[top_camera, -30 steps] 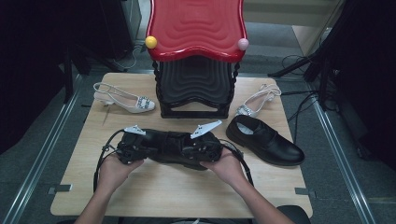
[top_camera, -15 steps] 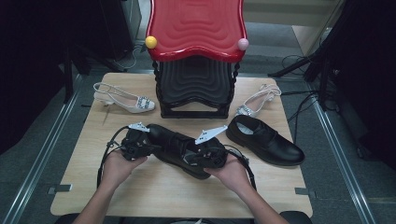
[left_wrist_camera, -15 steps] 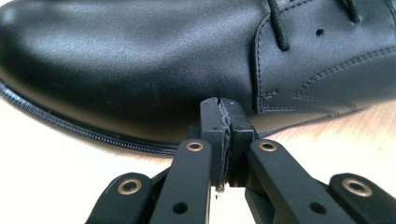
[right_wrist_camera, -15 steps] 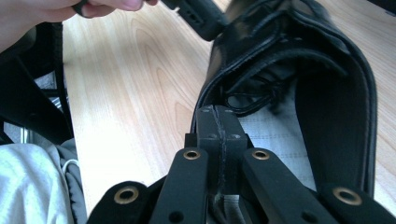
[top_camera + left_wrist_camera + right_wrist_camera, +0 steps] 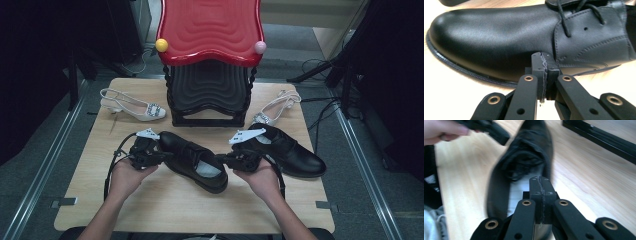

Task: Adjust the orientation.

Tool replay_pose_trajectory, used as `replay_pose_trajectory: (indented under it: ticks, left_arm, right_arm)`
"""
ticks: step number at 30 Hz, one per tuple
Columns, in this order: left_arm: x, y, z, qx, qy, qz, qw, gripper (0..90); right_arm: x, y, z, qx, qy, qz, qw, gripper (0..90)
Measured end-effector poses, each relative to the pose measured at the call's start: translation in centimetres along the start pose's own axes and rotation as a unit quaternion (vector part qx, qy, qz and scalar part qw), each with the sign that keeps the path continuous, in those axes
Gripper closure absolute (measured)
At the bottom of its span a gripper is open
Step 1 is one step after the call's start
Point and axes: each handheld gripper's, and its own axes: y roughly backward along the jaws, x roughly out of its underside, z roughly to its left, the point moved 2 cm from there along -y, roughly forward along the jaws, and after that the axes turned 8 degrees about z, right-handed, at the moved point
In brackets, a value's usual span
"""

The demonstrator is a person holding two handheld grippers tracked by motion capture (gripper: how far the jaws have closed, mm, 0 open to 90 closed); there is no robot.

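Shoe (image 5: 192,160) between my closed left gripper (image 5: 159,156) and right gripper (image 5: 226,161), neither gripping; not yet beside its mate (image 5: 290,150)

Glossy black shoe (image 5: 192,160), red-topped black rack (image 5: 210,30), seemingly white-patterned pump (image 5: 135,106)

The black shoe (image 5: 524,167) is motion-blurred; its heel seems hidden behind the claw.

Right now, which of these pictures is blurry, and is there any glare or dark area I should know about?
Right gripper view: the black shoe is smeared by motion blur, while the shut jaws stay sharp. Left gripper view: crisp, with soft glare on the shoe's toe and the pale table nearly washed out. High view: sharp on the table, but the surroundings fall into deep shadow.
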Motion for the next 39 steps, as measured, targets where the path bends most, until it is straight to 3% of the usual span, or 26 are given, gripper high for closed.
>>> replay_pose_trajectory:
  ticks: [4, 9, 14, 18, 32, 39]
  left_arm:
    - [0.6, 0.4, 0.0, 0.000, 0.007, -0.002, 1.0000, 89.7]
    - [1.3, 0.1, -0.6, 0.005, 0.013, 0.002, 0.9999, 89.7]
    - [1.5, -1.5, -2.0, 0.014, -0.005, 0.034, 0.9993, 89.7]
    - [1.4, -2.0, -2.3, 0.011, -0.009, 0.036, 0.9993, 89.7]
    - [1.2, -1.9, -1.1, 0.018, 0.003, 0.034, 0.9992, 89.7]
    - [0.7, -1.9, -0.4, 0.009, 0.012, 0.029, 0.9995, 89.9]
  right_arm:
    - [0.1, -0.2, -1.2, -0.005, -0.013, -0.004, 0.9999, 90.0]
    - [0.2, -1.3, -2.5, 0.003, -0.018, 0.018, 0.9997, 90.0]
    - [0.1, -2.5, -2.5, -0.002, -0.014, 0.039, 0.9991, 90.0]
    - [0.0, -2.6, -2.6, -0.005, -0.014, 0.041, 0.9990, 90.0]
    - [0.4, -3.0, -0.7, -0.025, 0.004, 0.057, 0.9981, 90.0]
    - [0.7, -3.3, 0.8, -0.035, 0.012, 0.059, 0.9975, 90.0]
